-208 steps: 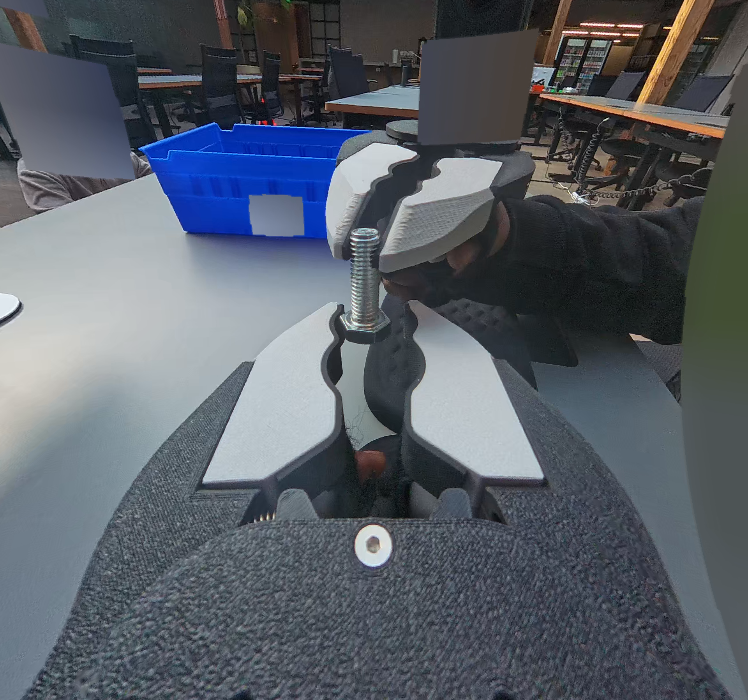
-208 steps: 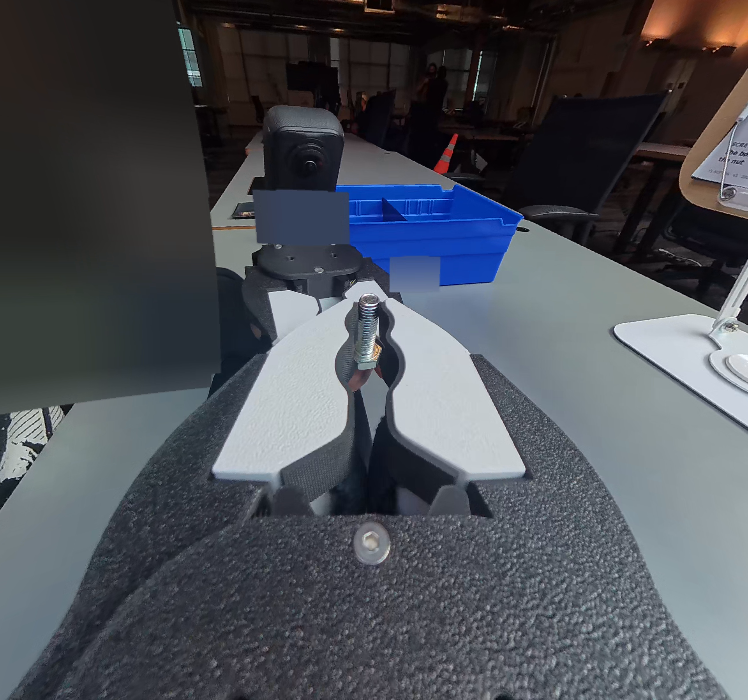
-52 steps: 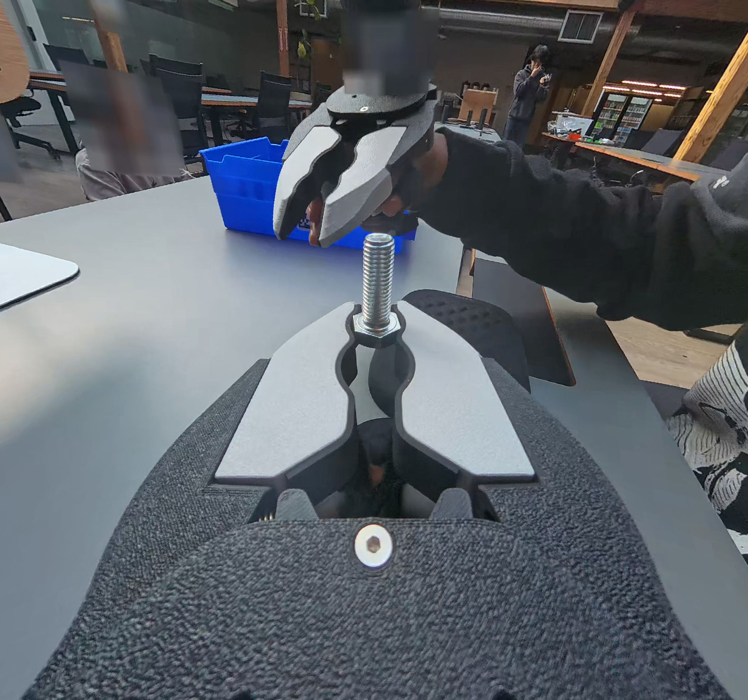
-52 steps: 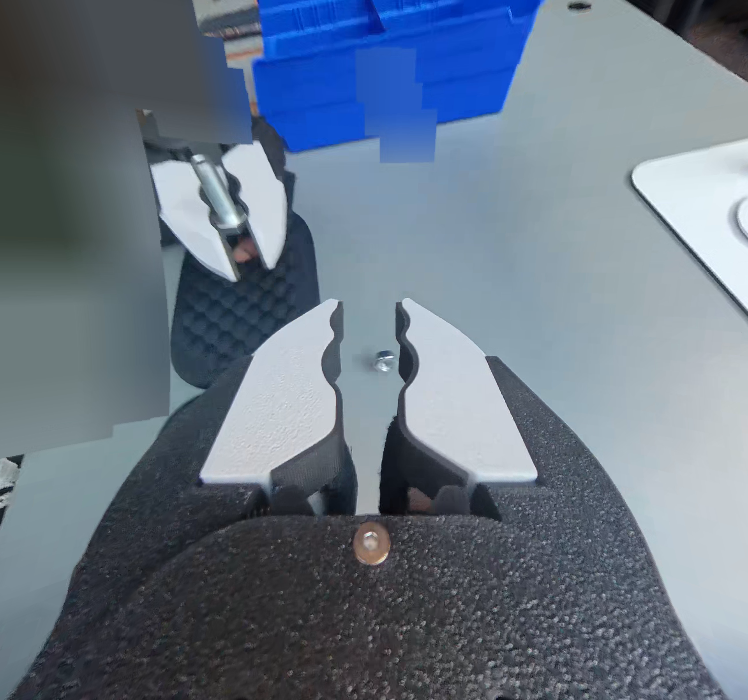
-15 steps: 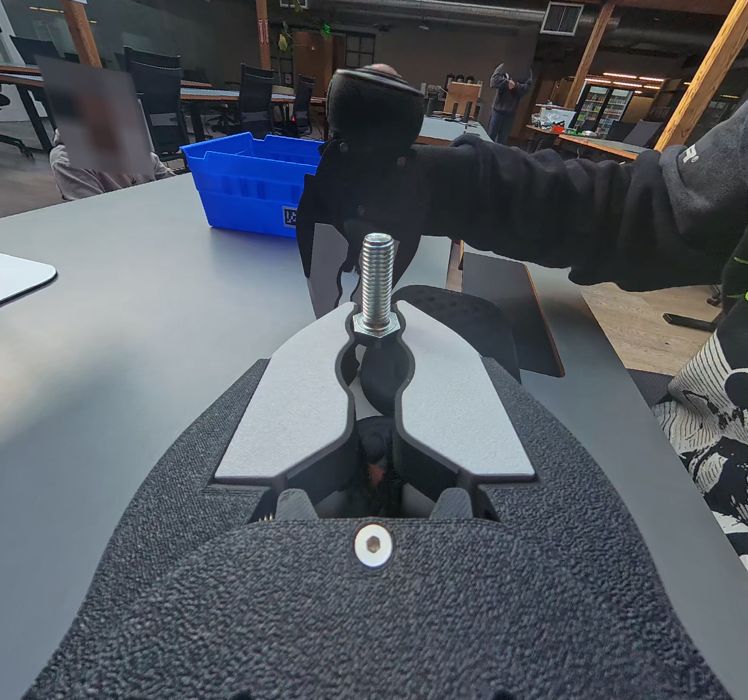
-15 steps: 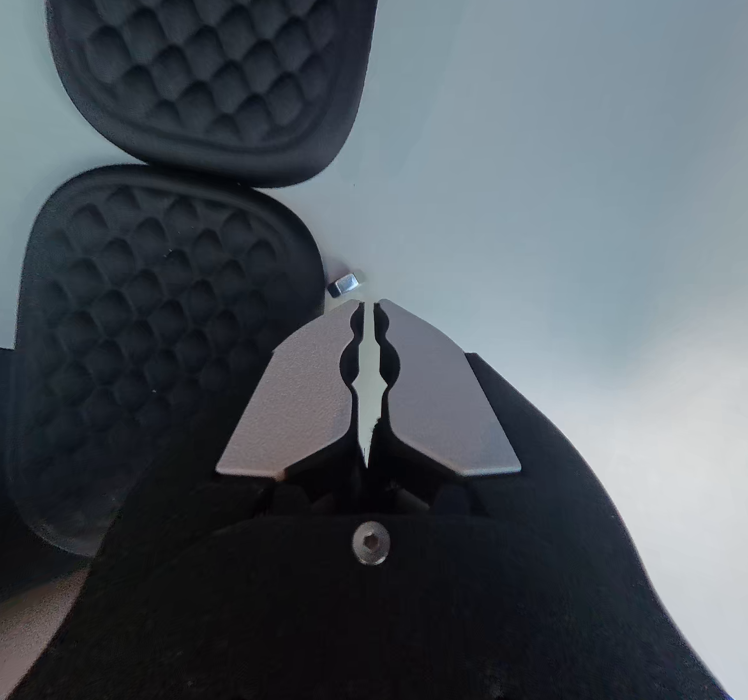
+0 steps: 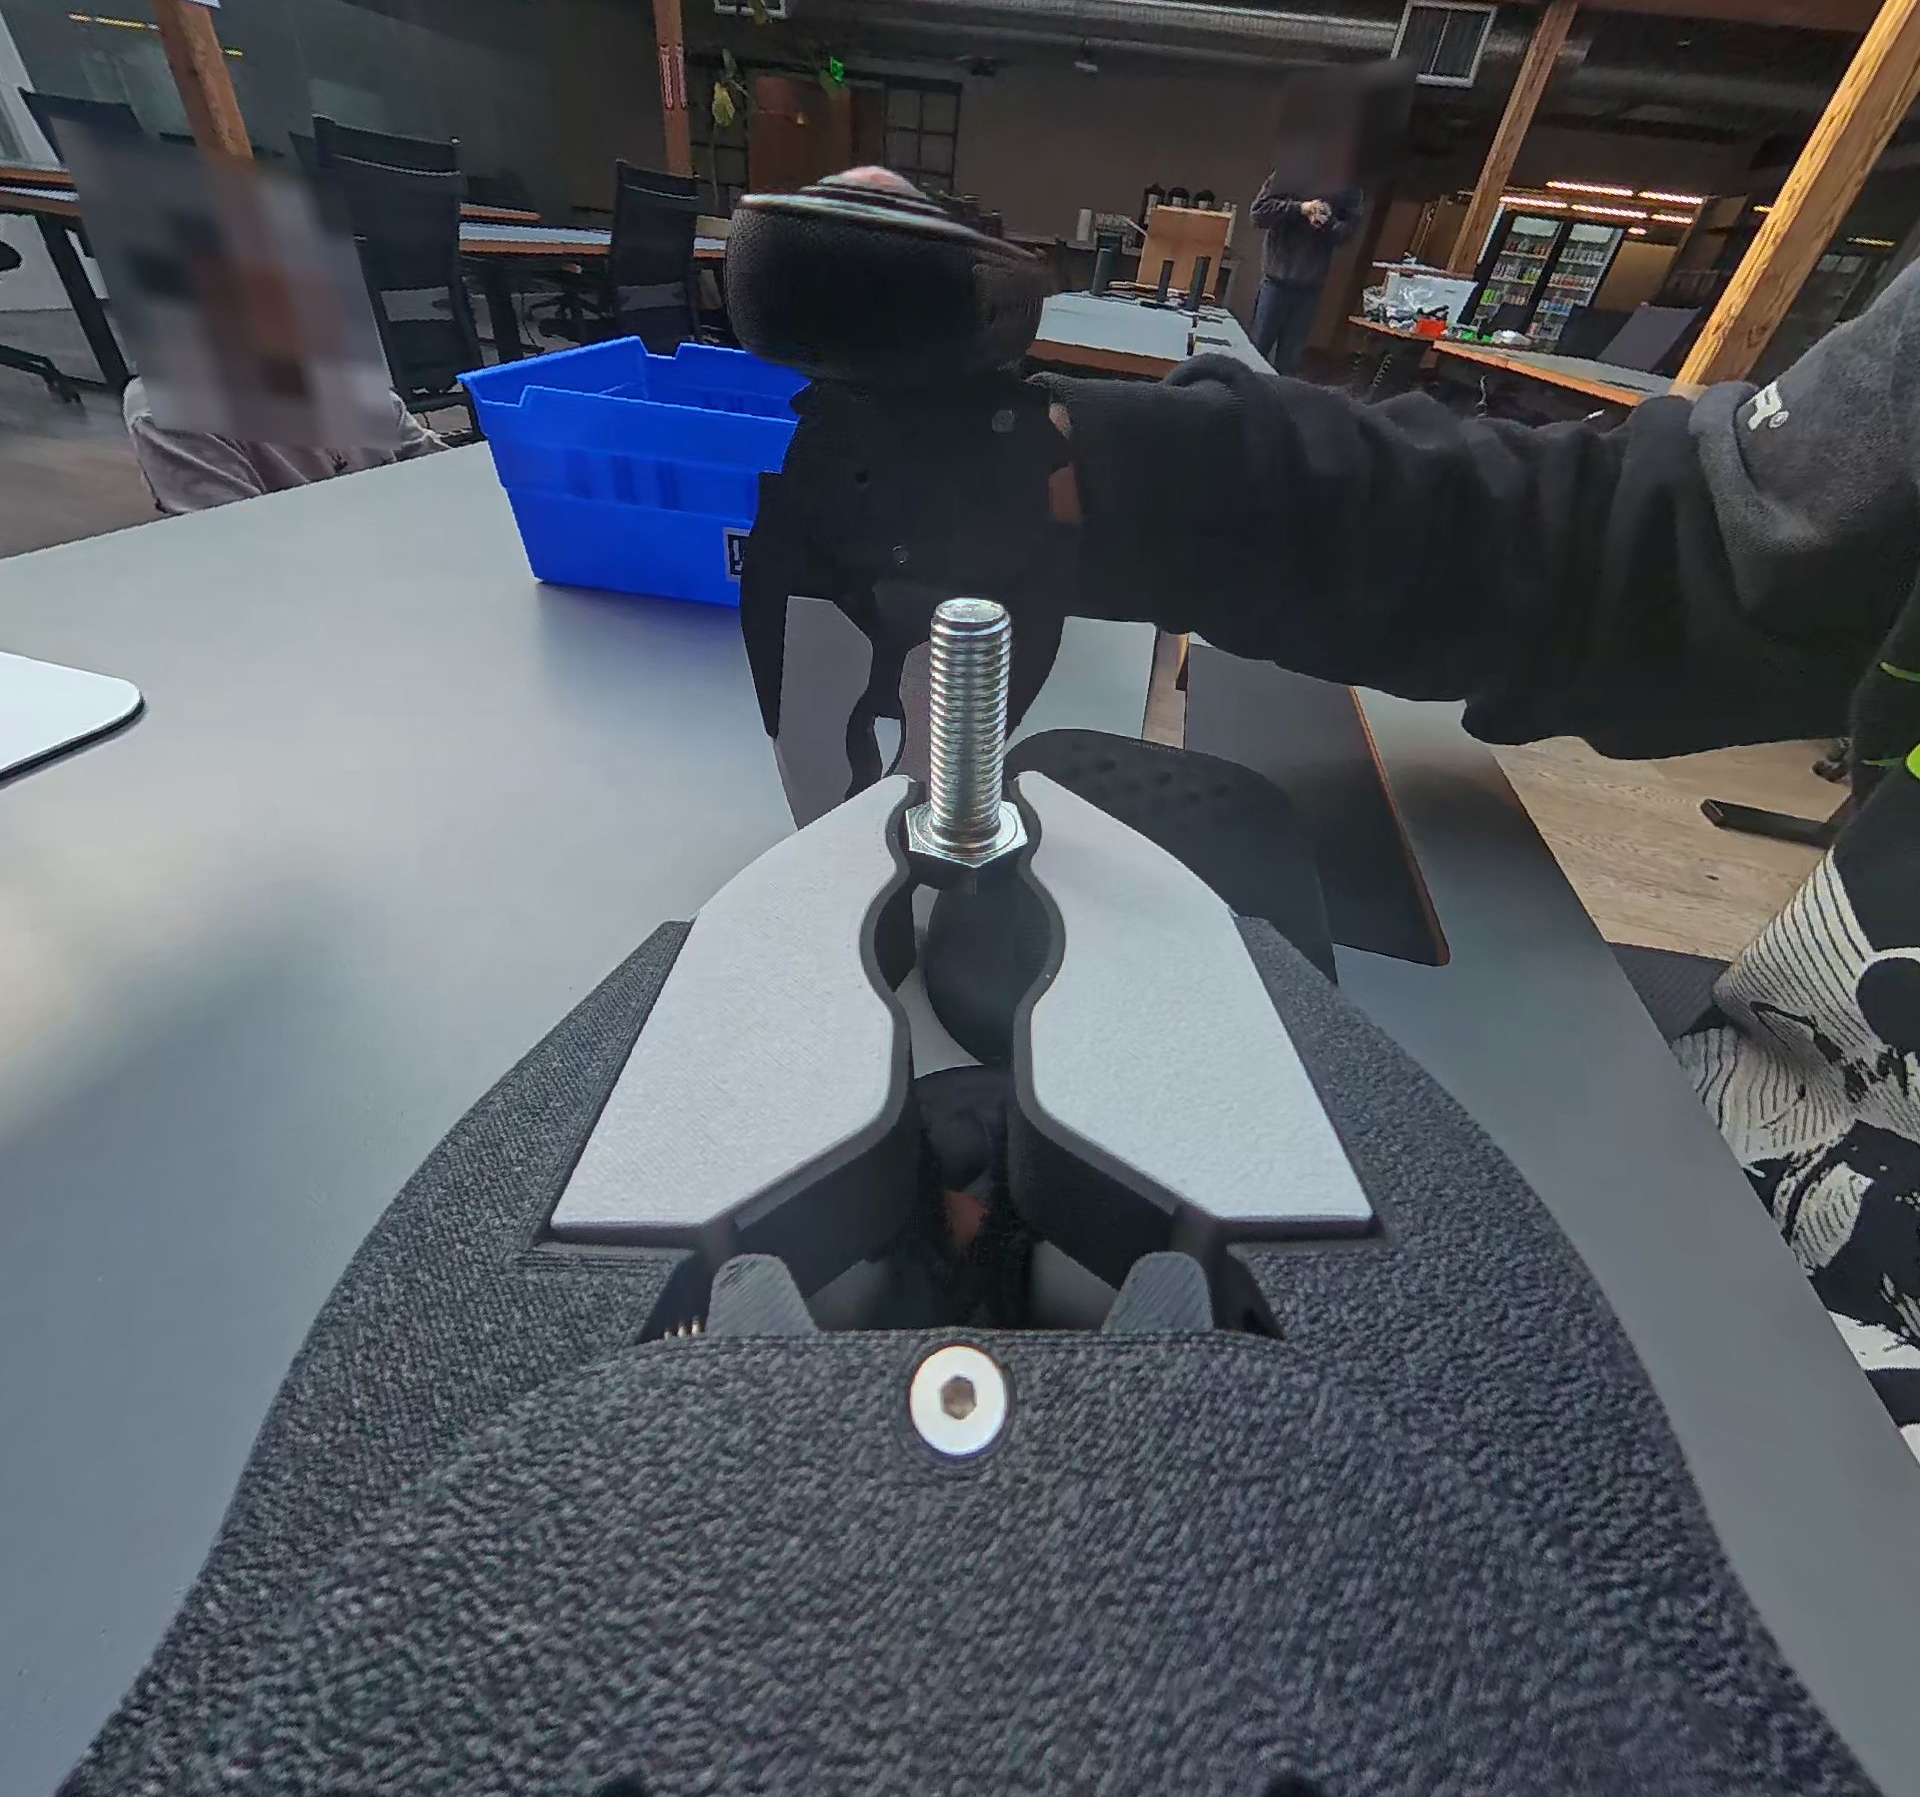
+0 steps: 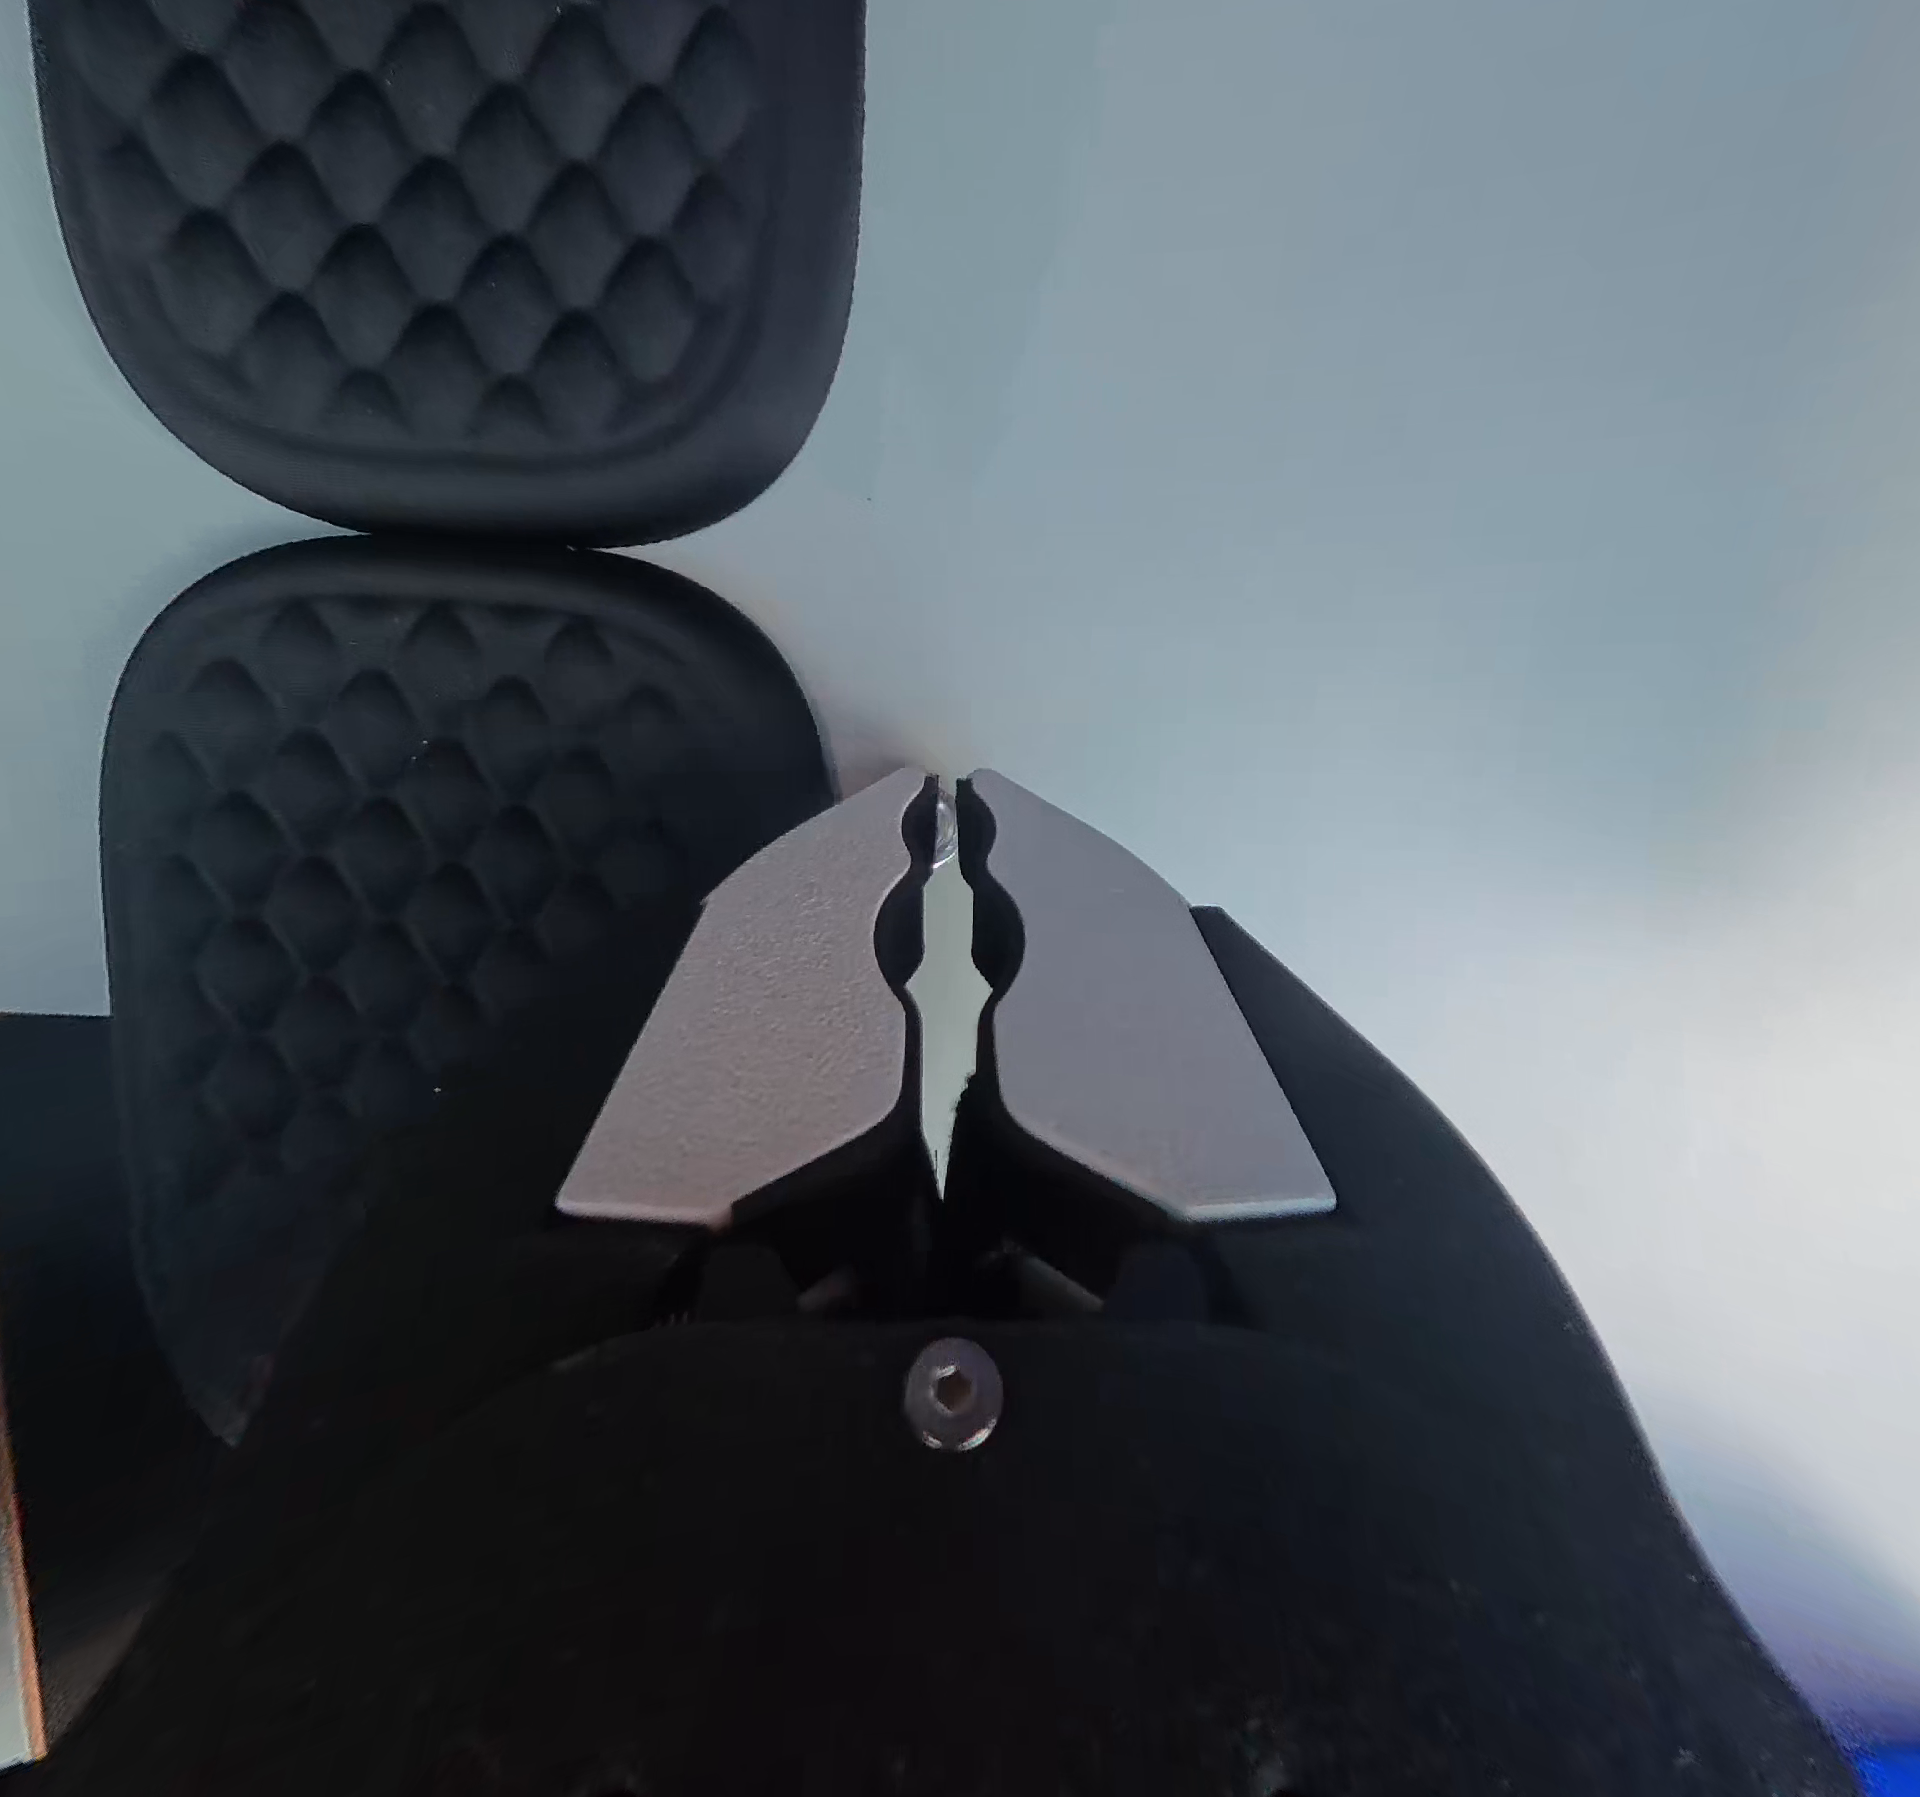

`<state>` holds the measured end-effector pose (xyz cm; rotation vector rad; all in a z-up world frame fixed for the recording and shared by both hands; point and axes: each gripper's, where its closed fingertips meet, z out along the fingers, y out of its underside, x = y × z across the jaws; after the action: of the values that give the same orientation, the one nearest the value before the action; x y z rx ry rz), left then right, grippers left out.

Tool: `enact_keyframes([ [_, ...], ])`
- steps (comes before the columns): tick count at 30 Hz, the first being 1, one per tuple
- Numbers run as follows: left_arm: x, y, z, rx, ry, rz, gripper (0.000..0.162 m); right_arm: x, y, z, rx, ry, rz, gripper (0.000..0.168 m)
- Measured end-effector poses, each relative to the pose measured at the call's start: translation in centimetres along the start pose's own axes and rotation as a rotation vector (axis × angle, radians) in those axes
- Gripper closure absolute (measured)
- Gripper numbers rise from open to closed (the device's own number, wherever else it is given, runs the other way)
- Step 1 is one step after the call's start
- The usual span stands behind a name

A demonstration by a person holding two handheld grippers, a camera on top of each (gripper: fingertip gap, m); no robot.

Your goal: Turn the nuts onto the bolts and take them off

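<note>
Threaded silver steel bolt [image 7: 968, 708] standing upright, its hexagonal head seated in the notch at the tips of the left gripper [image 7: 966, 838], whose pale grey fingers [image 7: 764, 1009] are closed on that head and hold the shank vertical above the grey table [image 7: 312, 812]; the thread is bare, with no nut on it. The small silver hex nut [image 8: 945, 828] lies apart from the bolt, low at the table surface, where the right gripper [image 8: 948, 797] points steeply downward with its grey fingers [image 8: 790, 978] drawn to a narrow gap around the nut at their very tips; only a sliver of metal shows there, so a firm hold cannot be confirmed, though the closure appears to pinch it. Just to the left of these fingers lie two black quilted pads [image 8: 447, 189], one touching the other end to end. In the left wrist view the right gripper appears behind the bolt as a dark shape held by a black-gloved hand [image 7: 1122, 480]; farther back stands a blue plastic bin [image 7: 634, 490]. The step in hand is judged to be the pickup of the loose nut. The next move calls for lifting it clear, carrying it above the bolt's tip, levelling its bore with the shank, and beginning the turn without cross-threading; a slip from so shallow a pinch is the chief risk.
</note>
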<state>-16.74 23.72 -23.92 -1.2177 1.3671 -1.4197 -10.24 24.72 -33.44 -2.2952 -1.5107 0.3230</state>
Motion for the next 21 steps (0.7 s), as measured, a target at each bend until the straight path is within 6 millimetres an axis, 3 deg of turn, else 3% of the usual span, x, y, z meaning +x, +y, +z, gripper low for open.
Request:
enact_keyframes([
  [7, 0.1, 0.1, 0.0, -0.004, 0.002, 0.005, 0.148, 0.2, 1.7, -0.7, 0.044, -0.027, 0.025, 0.165],
  [9, 0.1, 0.1, 0.0, -0.006, 0.005, 0.005, 0.148, -0.2, 1.7, -1.1, 0.043, -0.044, -0.017, 0.157],
  [12, 0.2, 0.1, 0.1, -0.01, 0.011, 0.009, 0.148, -0.9, 1.8, -1.7, -0.033, -0.051, -0.202, 0.142],
  [17, 0.3, 0.2, 0.1, -0.015, 0.017, 0.017, 0.148, -1.4, 2.0, -2.0, -0.195, -0.136, -0.518, 0.139],
  [21, 0.5, 0.3, 0.2, -0.025, 0.023, 0.023, 0.148, -0.6, 1.8, -1.7, -0.267, -0.179, -0.661, 0.135],
])
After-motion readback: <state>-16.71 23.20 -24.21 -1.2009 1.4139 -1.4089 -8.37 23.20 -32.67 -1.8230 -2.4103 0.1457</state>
